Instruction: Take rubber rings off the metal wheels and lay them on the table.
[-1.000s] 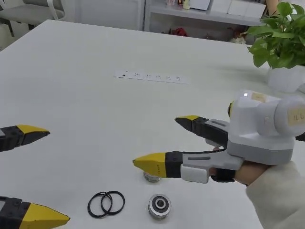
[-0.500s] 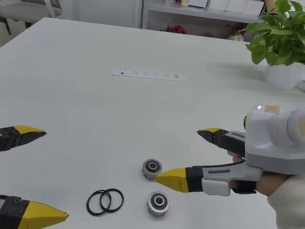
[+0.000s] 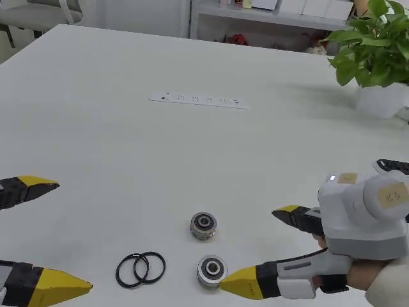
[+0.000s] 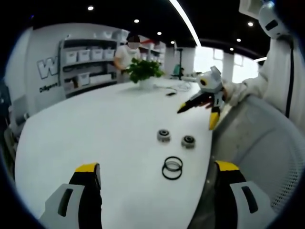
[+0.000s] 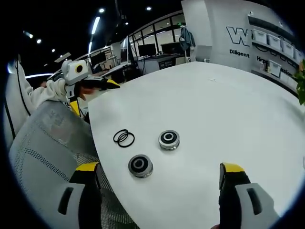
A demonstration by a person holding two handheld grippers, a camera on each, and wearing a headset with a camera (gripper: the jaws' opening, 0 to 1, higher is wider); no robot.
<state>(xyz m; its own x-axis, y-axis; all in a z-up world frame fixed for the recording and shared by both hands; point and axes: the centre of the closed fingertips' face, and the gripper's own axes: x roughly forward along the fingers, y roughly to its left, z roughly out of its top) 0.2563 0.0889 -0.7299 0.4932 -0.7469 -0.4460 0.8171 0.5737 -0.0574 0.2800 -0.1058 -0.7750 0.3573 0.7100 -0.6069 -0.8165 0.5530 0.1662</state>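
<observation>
Two black rubber rings (image 3: 141, 269) lie overlapped on the white worktop (image 3: 160, 153), just left of the nearer metal wheel (image 3: 211, 269). The second wheel (image 3: 204, 225) sits just beyond it. On the right gripper (image 3: 249, 247) the jaws are wide open and empty, lower tip just beside the nearer wheel. On the left gripper (image 3: 73, 236) the jaws are spread wide and empty, left of the rings.

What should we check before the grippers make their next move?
1. Right gripper open: ok.
2. Left gripper open: ok.
3. Two black rings lying flat on the table: ok.
4. Near wheel close to the right gripper: ok, one tip sits just beside it.
5. Far wheel standing free of both grippers: ok.
6. Any ring left on either wheel: cannot tell.
</observation>
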